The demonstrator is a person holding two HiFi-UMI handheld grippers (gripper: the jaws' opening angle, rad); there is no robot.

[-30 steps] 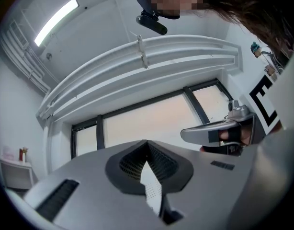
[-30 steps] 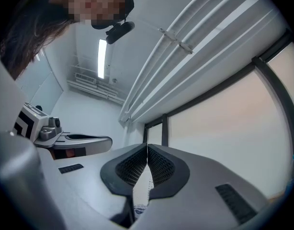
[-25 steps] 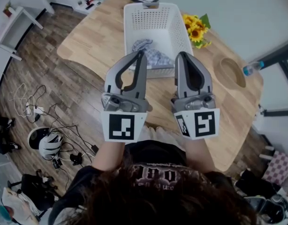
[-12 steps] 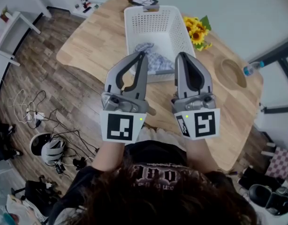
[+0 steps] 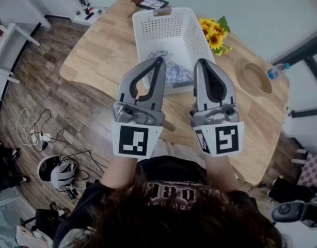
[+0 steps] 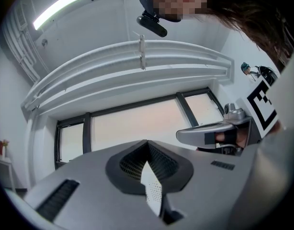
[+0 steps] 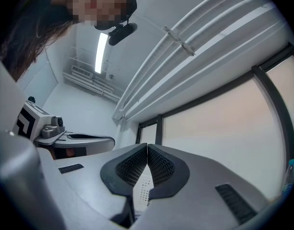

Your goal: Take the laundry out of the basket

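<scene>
A white perforated laundry basket [image 5: 171,22] stands on the wooden table [image 5: 96,45], with blue-and-white checked laundry [image 5: 174,72] lying in its near end. In the head view my left gripper [image 5: 157,61] and right gripper [image 5: 201,62] are held side by side just in front of the basket's near rim, above the table. Both point upward toward the ceiling and windows in the gripper views. The left gripper [image 6: 147,145] has its jaws pressed together with nothing between them. The right gripper [image 7: 147,150] is likewise shut and empty.
Yellow sunflowers [image 5: 215,35] lie right of the basket, a wooden bowl [image 5: 254,79] and a plastic bottle [image 5: 277,72] further right. A dark tablet-like item [image 5: 151,2] sits behind the basket. Cables and a helmet [image 5: 60,172] lie on the wooden floor at left.
The view has shifted slightly, so basket and table sit a little lower and further left in frame. Both grippers keep their side-by-side pose, shut.
</scene>
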